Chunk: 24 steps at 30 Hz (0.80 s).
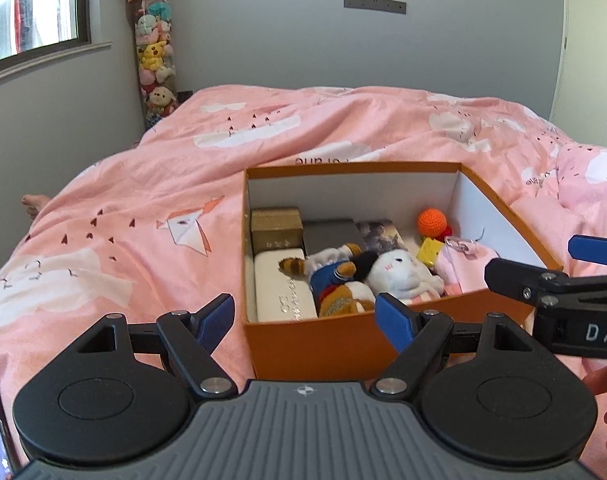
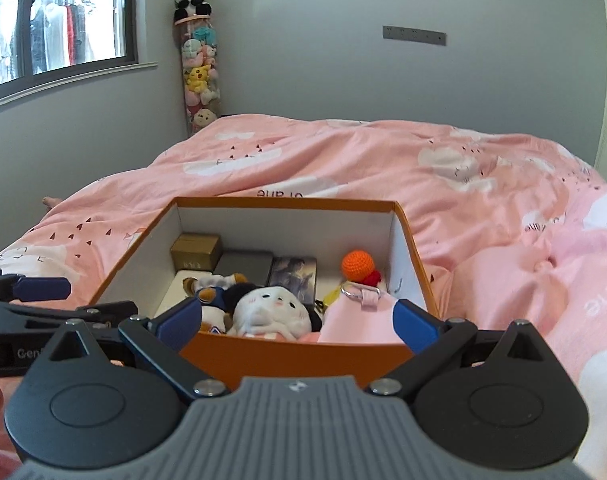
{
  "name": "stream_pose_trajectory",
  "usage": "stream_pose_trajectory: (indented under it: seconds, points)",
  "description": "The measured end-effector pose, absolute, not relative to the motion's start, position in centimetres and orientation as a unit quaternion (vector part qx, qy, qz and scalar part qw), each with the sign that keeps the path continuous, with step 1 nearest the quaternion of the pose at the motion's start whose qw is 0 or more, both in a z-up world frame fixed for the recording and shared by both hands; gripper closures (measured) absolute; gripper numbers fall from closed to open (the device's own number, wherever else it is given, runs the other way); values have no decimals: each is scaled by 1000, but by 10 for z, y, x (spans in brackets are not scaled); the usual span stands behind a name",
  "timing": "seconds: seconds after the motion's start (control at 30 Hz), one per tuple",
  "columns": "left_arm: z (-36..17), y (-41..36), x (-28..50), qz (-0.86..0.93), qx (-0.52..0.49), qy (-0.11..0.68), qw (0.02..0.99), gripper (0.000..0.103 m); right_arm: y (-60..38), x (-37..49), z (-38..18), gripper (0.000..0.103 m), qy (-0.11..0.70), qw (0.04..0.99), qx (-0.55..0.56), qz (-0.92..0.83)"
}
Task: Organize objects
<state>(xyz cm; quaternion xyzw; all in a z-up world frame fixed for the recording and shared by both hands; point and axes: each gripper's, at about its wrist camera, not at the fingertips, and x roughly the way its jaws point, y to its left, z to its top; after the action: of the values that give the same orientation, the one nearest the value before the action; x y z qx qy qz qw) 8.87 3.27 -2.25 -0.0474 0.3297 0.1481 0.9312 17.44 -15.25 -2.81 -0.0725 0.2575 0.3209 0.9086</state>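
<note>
An orange box (image 1: 323, 338) (image 2: 295, 354) with white inner walls stands open on the pink bed. It holds a gold box (image 1: 275, 230) (image 2: 195, 254), a white case (image 1: 283, 290), a grey case (image 1: 331, 234) (image 2: 245, 264), a brown plush in blue (image 1: 339, 280) (image 2: 211, 296), a white plush (image 1: 399, 272) (image 2: 271, 310), an orange crochet ball (image 1: 433, 222) (image 2: 358, 265) and a pink pouch (image 1: 463, 266) (image 2: 359, 320). My left gripper (image 1: 305, 318) hangs open at the box's near left corner. My right gripper (image 2: 297, 322) hangs open over the near wall. Both are empty.
The pink duvet (image 1: 143, 200) (image 2: 483, 200) covers the whole bed around the box. A tall clear tube of plush toys (image 1: 155, 60) (image 2: 199, 68) stands in the far corner by the window. A bare foot (image 1: 33, 204) shows at the bed's left edge.
</note>
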Motion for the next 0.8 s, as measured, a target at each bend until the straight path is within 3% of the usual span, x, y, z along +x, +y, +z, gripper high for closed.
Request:
stream_pose_trajectory:
  seconds: [0.8]
  points:
    - [-31, 18, 91, 133, -36, 353, 925, 10, -161, 182, -40, 2, 288, 905, -54, 307]
